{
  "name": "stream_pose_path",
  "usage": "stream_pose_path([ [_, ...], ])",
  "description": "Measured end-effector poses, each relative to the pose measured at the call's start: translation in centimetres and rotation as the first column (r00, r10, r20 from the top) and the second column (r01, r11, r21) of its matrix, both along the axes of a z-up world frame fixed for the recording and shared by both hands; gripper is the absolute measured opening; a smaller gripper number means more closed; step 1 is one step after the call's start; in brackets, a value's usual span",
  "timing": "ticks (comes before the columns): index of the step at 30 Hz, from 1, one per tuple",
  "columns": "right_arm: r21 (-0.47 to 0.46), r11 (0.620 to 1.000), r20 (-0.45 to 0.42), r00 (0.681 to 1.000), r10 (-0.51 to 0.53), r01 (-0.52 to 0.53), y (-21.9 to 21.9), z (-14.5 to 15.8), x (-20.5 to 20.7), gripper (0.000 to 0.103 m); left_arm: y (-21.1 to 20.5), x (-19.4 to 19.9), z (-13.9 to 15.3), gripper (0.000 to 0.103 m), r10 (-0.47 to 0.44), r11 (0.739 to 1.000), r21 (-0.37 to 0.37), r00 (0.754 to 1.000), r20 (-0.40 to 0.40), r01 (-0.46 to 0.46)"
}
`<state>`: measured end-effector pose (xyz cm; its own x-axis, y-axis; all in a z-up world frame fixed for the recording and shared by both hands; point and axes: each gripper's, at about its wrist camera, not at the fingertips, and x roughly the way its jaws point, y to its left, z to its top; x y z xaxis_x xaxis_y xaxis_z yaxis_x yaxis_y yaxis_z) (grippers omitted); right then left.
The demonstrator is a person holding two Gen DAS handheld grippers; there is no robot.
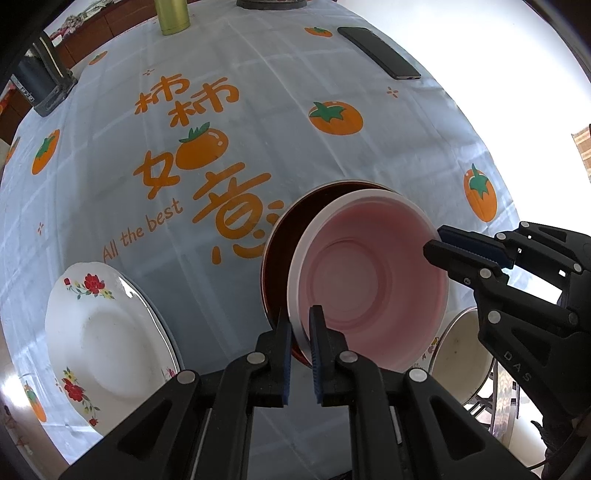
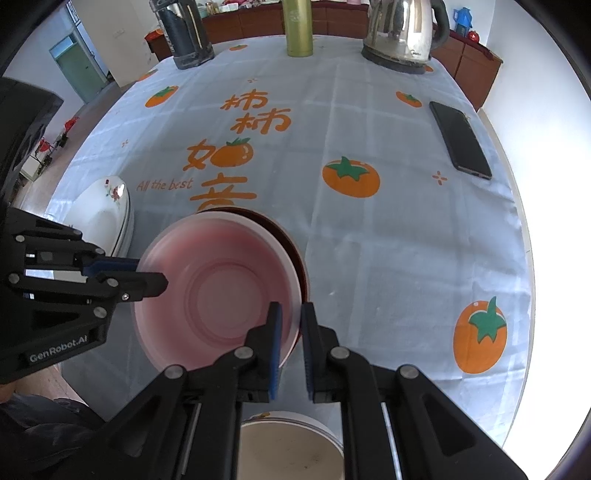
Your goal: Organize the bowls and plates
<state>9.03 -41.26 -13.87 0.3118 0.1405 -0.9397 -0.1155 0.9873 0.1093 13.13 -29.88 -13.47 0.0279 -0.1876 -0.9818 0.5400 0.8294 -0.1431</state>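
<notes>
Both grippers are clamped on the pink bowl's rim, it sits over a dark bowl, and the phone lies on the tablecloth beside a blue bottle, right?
Nearly. The bottle is green, not blue, as the right wrist view shows, and it stands across the tablecloth from the phone. The rest holds: left gripper and right gripper both grip the pink bowl over the dark bowl.

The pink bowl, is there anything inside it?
Empty. The pink bowl shows only its bare pink bottom in both views, while both grippers pinch its rim.
</notes>
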Motion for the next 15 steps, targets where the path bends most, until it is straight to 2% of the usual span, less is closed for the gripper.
stream_pose_path([
  [15,-0.005,1.000,0.002,1.000,0.006,-0.006,-0.02,0.07,-0.02,0.010,0.15,-0.14,-0.04,0.011,0.010,1.000,0.000,1.000,0.002,-0.010],
])
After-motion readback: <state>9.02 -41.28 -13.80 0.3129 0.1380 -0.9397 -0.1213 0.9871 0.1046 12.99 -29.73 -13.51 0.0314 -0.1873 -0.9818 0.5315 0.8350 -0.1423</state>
